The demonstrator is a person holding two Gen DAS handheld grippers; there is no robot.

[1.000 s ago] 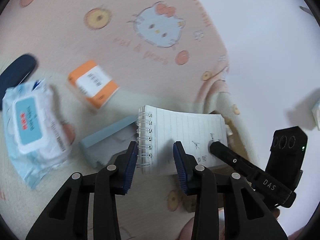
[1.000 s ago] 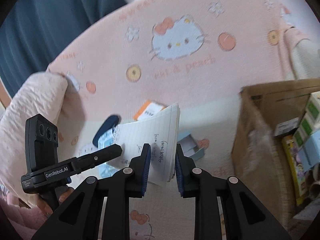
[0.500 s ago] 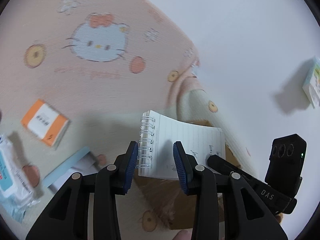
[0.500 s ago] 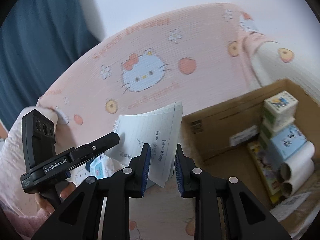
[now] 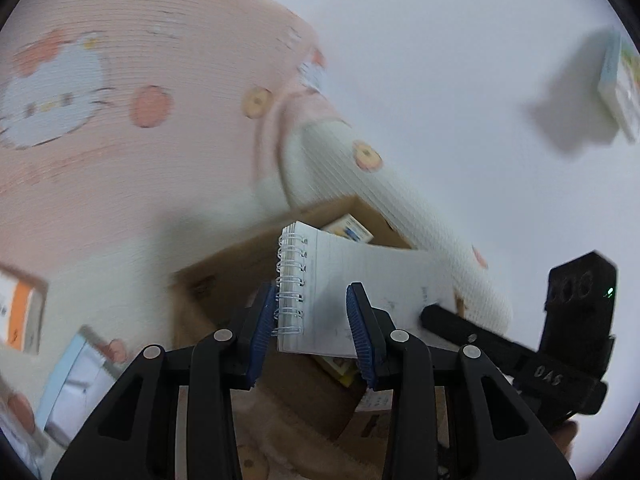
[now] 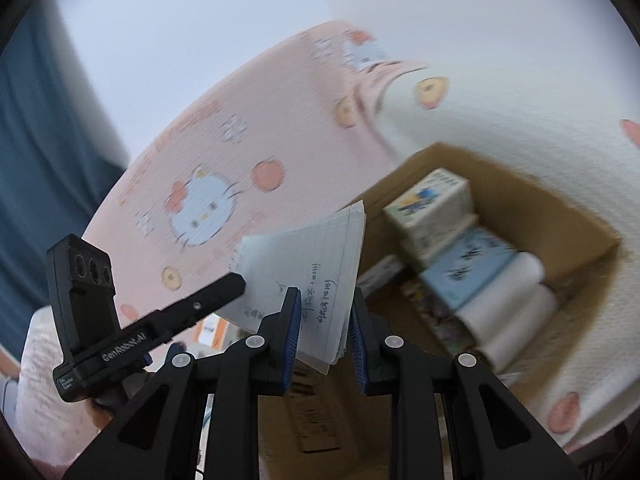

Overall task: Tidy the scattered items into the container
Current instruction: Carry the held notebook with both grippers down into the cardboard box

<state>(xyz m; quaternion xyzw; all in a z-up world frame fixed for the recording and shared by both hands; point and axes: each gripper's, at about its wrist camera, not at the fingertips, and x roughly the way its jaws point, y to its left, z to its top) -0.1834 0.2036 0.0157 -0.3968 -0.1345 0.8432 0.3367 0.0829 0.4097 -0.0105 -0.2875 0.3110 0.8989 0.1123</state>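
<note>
The left claw (image 5: 312,320) is clamped on the spiral-bound edge of the notepad (image 5: 360,280); the right claw (image 6: 322,328) is clamped on the opposite, loose-leaf edge (image 6: 304,280). Both claws carry the notepad clear of the bed.

Change from the earlier frames: the notepad was above the scattered items on the pink blanket (image 5: 140,160); it is now above the near rim of the cardboard box (image 6: 500,184). The orange box (image 5: 20,312) and the light blue box (image 5: 76,384) have shifted to the left margin of the left wrist view.

Orientation: the long axis of the notepad spans from one claw to the other, the written face tilted upward.

Clearance: in the right wrist view the box is open at the top. Small cartons (image 6: 436,208) and white rolls (image 6: 508,308) fill its right portion; the left portion, next to the notepad, shows bare floor.
</note>
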